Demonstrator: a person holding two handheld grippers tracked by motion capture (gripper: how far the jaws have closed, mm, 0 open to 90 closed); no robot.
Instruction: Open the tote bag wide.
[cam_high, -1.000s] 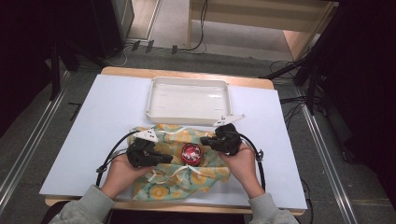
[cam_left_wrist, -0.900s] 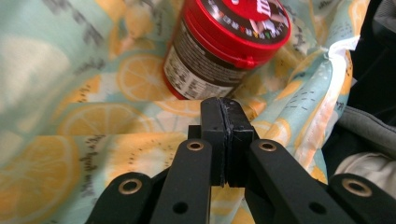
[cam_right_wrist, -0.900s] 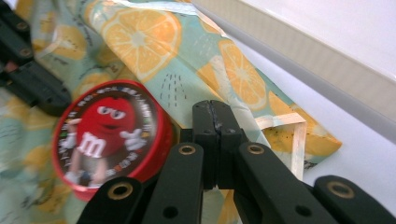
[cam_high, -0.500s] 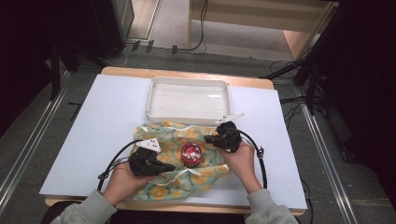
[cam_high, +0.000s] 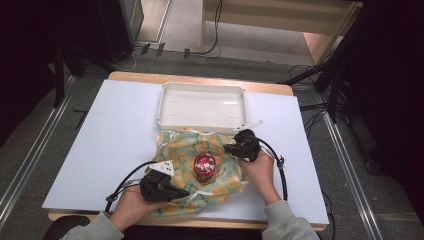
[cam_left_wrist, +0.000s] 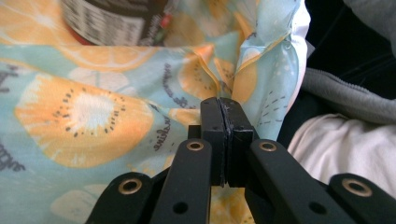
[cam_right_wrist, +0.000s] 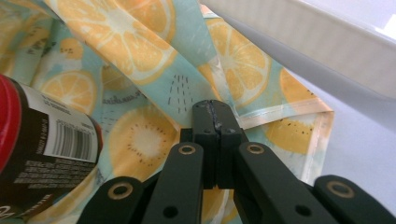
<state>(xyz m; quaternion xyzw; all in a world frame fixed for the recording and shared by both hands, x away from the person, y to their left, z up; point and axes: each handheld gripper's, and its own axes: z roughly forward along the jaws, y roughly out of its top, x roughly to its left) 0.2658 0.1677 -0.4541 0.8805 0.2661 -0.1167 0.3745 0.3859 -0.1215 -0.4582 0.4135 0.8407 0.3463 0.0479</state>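
The cloth (cam_high: 200, 170), soft, light and limp, lies spread on the worktop (cam_high: 110, 130) under a jar (cam_high: 204, 166), between both grippers. The left gripper (cam_left_wrist: 225, 135) and right gripper (cam_right_wrist: 215, 135) are each clenched on its fabric. Edges and corners look the best places to hold it.

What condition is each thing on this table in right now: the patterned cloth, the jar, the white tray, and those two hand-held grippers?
Cloth: spread under the jar, rumpled, edges pinched at two sides.
Jar: upright on the cloth, red lid on.
Tray: empty, beyond the cloth.
Left hand-held gripper: jaws shut on the cloth's near edge.
Right hand-held gripper: jaws shut on a fold of cloth near the tray.
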